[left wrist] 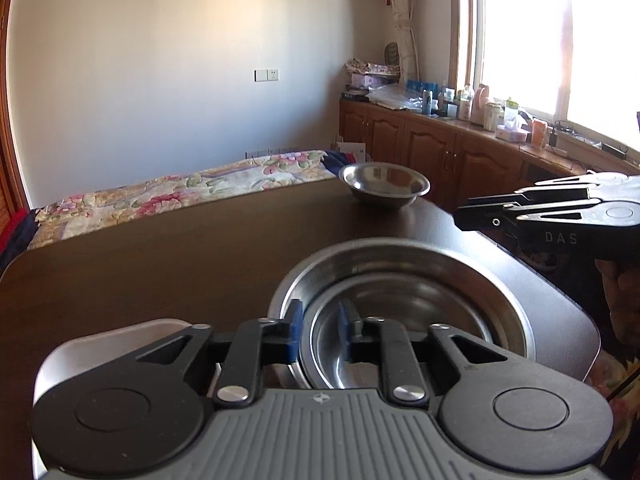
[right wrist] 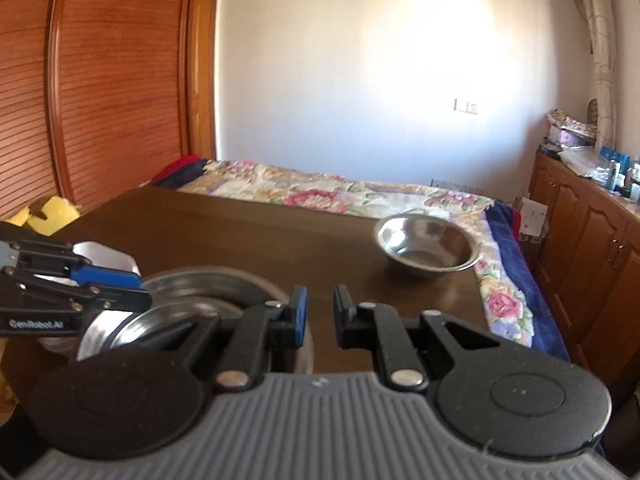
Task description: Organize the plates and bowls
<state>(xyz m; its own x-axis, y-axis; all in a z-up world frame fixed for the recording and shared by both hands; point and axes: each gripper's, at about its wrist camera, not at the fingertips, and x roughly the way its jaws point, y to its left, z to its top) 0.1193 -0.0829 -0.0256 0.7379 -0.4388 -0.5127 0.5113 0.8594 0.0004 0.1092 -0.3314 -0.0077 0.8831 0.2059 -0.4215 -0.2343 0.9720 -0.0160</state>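
My left gripper (left wrist: 318, 330) was clamped on the near rim of a small steel bowl (left wrist: 400, 336), one blue pad outside the wall and the other inside it. That bowl sat nested in a wider steel dish (left wrist: 400, 264) in the lower middle of the left wrist view. A white plate (left wrist: 120, 334) showed at the lower left of that frame, just beside my fingers and partly hidden by them.

A second steel bowl (left wrist: 384, 186) stood alone and upright near the table's (left wrist: 160, 264) far edge, in the upper middle of the frame, well apart from the nested pair. In the right wrist view it lay right of centre, empty, close to the table corner.

My right gripper (right wrist: 320, 316) hovered above the dark table with its jaws parted and nothing between them; it gripped nothing. In the left wrist view it entered from the right edge, level with the far bowl. In the right wrist view the nested steel pieces lay at the lower left, partly covered by my left gripper, with the white plate behind it.

A bed with a floral cover (right wrist: 320, 192) lay beyond the table.
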